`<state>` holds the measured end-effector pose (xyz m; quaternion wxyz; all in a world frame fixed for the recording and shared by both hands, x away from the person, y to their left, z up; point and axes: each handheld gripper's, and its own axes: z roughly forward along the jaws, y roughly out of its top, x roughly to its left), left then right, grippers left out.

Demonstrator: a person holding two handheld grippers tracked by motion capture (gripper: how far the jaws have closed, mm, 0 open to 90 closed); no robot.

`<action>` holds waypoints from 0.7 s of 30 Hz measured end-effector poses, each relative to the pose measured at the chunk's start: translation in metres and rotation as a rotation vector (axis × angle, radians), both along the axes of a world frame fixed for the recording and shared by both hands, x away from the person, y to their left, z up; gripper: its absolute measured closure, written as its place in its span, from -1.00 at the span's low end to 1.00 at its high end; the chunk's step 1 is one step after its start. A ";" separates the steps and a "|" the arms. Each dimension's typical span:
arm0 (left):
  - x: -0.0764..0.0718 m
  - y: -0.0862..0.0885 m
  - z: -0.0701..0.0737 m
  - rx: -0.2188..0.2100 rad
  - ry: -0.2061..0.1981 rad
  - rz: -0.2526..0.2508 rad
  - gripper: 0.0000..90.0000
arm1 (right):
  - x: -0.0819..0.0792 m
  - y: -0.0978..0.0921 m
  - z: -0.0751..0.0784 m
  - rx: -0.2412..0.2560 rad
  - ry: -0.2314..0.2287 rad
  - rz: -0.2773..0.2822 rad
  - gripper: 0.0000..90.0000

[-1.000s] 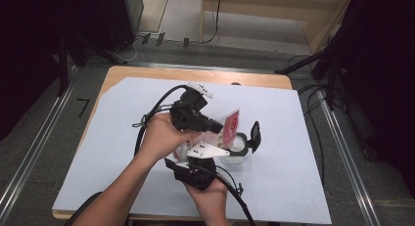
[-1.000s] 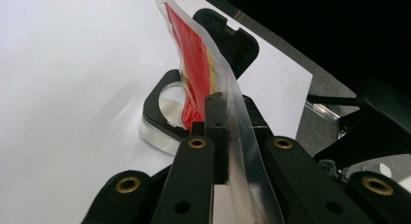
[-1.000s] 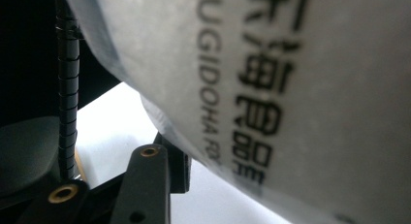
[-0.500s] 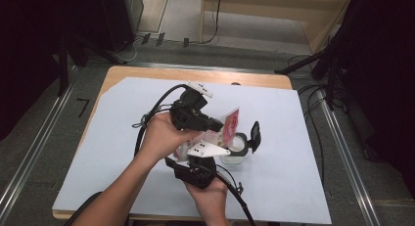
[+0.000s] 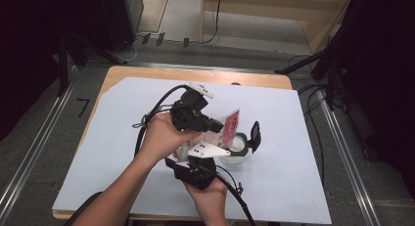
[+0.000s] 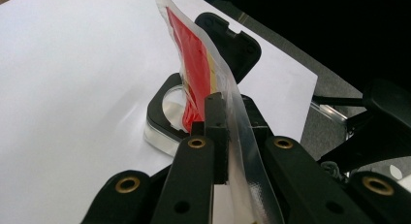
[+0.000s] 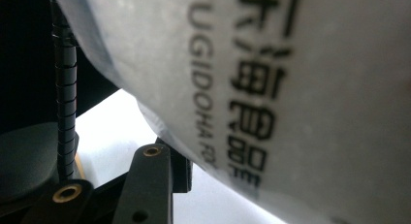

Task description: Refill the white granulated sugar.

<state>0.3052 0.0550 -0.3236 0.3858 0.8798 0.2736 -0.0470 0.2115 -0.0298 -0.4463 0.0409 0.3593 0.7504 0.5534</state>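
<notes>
A clear plastic pouch (image 5: pixel 230 124) with red contents and printed lettering stands upright over a small round container (image 5: pixel 235 151) whose black flip lid (image 5: pixel 255 133) is open. My left gripper (image 5: pixel 217 124) comes in from the left and is shut on the pouch's edge. In the left gripper view the jaws (image 6: pixel 219 132) clamp the clear seam of the pouch (image 6: pixel 196 71), with the container (image 6: pixel 165 107) just beyond. My right gripper (image 5: pixel 210 140) reaches up from below under its grey plate. The pouch (image 7: pixel 271 88) presses close over its jaws, beside one black finger (image 7: pixel 151 183).
A white sheet (image 5: pixel 298 138) covers the wooden table (image 5: pixel 147 72). Black cables (image 5: pixel 151 113) trail from both grippers across the sheet. Metal rails (image 5: pixel 342 152) run along the floor on both sides, and dark stands are at the far right.
</notes>
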 end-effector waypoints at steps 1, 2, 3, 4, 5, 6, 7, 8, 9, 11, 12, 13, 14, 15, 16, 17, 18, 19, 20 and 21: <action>0.000 0.000 0.000 0.000 0.001 0.000 0.93 | 0.000 0.000 0.000 0.000 0.001 0.000 0.40; 0.000 0.000 0.000 0.000 0.002 -0.001 0.93 | 0.000 0.000 0.000 0.000 0.001 0.000 0.40; 0.000 0.000 0.000 0.000 0.002 -0.002 0.93 | 0.000 0.000 0.000 -0.002 0.001 0.000 0.40; 0.000 0.000 0.000 -0.003 0.005 -0.005 0.93 | 0.000 0.000 0.000 -0.002 0.001 -0.001 0.40; 0.000 0.000 0.000 -0.004 0.005 -0.005 0.93 | 0.000 0.000 0.000 -0.002 0.000 -0.002 0.40; 0.000 0.000 0.000 -0.005 0.005 -0.007 0.93 | -0.001 0.000 0.000 -0.001 0.000 -0.002 0.40; 0.000 0.000 0.000 -0.006 0.005 -0.006 0.93 | -0.001 0.000 0.000 -0.002 0.000 -0.003 0.40; 0.000 0.000 0.000 -0.006 0.004 -0.006 0.93 | -0.001 0.000 0.000 -0.002 -0.001 -0.004 0.40; 0.000 0.000 -0.001 -0.006 0.005 -0.007 0.93 | -0.001 0.000 0.000 -0.002 -0.001 -0.005 0.40; 0.000 0.000 -0.001 -0.007 0.005 -0.009 0.93 | -0.001 0.000 0.000 -0.003 -0.002 -0.006 0.40; 0.000 0.000 -0.001 -0.006 0.005 -0.010 0.93 | -0.001 0.000 0.000 -0.003 -0.002 -0.006 0.40; 0.000 0.000 -0.001 -0.007 0.005 -0.011 0.93 | -0.001 0.000 0.000 -0.003 -0.004 -0.006 0.40; 0.000 0.000 -0.001 -0.003 0.004 -0.010 0.93 | -0.001 0.000 -0.001 -0.003 -0.007 -0.006 0.40; 0.000 0.000 -0.001 -0.004 0.004 -0.010 0.93 | -0.001 0.000 -0.001 -0.003 -0.011 -0.007 0.40; 0.000 0.000 -0.001 -0.004 0.004 -0.010 0.93 | -0.001 0.000 -0.001 -0.005 -0.011 -0.008 0.40; 0.000 0.000 -0.001 -0.005 0.005 -0.010 0.93 | -0.001 0.000 -0.001 -0.006 -0.013 -0.009 0.40; 0.000 0.000 -0.001 -0.005 0.006 -0.009 0.93 | -0.001 0.000 -0.001 -0.005 -0.012 -0.009 0.40; 0.000 0.000 -0.001 -0.007 0.007 -0.010 0.93 | -0.001 0.000 -0.001 -0.005 -0.012 -0.009 0.40; 0.000 0.000 -0.001 0.000 0.007 -0.012 0.93 | -0.001 0.000 -0.001 -0.006 -0.013 -0.009 0.40; 0.000 0.000 -0.001 -0.006 0.008 -0.012 0.93 | -0.001 0.000 -0.001 -0.008 -0.014 -0.008 0.40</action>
